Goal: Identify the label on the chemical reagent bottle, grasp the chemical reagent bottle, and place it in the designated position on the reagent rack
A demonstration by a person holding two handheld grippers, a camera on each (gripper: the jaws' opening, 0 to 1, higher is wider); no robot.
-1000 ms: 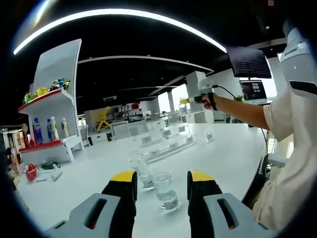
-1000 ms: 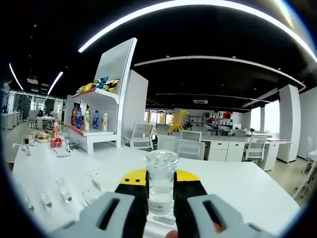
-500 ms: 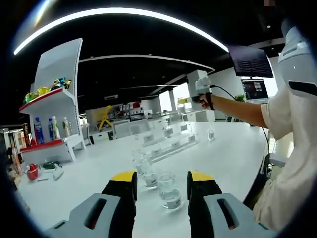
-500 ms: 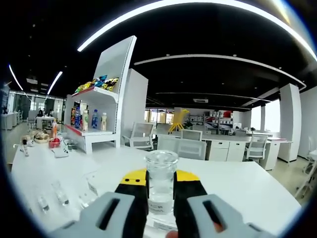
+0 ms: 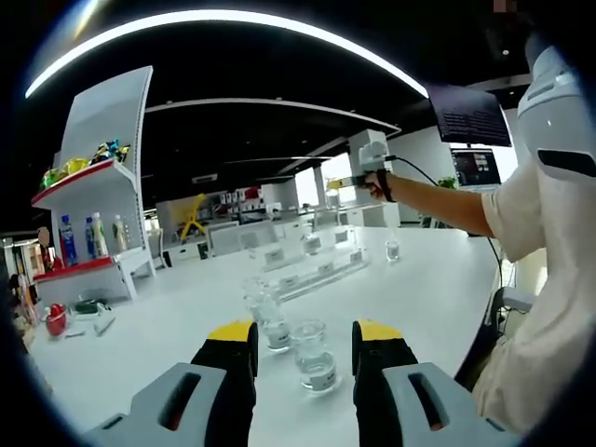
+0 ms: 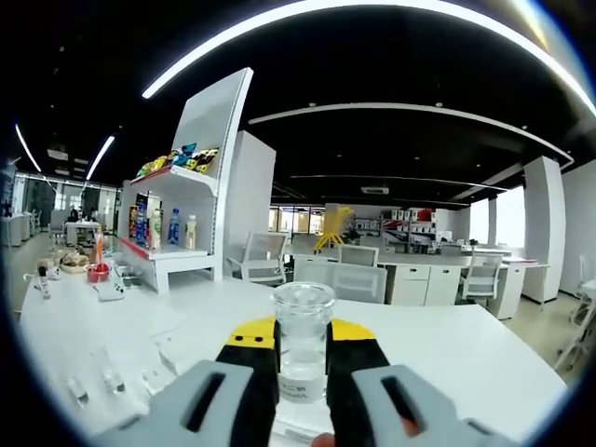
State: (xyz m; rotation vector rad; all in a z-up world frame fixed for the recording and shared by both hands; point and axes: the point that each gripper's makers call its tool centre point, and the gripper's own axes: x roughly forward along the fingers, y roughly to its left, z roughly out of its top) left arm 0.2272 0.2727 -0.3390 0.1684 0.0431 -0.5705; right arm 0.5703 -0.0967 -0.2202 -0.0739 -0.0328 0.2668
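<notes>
The white table and reagent rack have slid slightly in both views over the last second: the carry goes on. The right gripper stays clamped on a clear reagent bottle. The left gripper, jaws apart, frames another labelled bottle standing on the table.

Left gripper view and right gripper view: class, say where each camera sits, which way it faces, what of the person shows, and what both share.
Left gripper view: rides on the open left gripper, low over the white table, facing two bottles; the person's outstretched arm shows.
Right gripper view: rides on the right gripper, shut on a reagent bottle, facing the office; a fingertip shows.
Shared: the table and snack shelf.
</notes>
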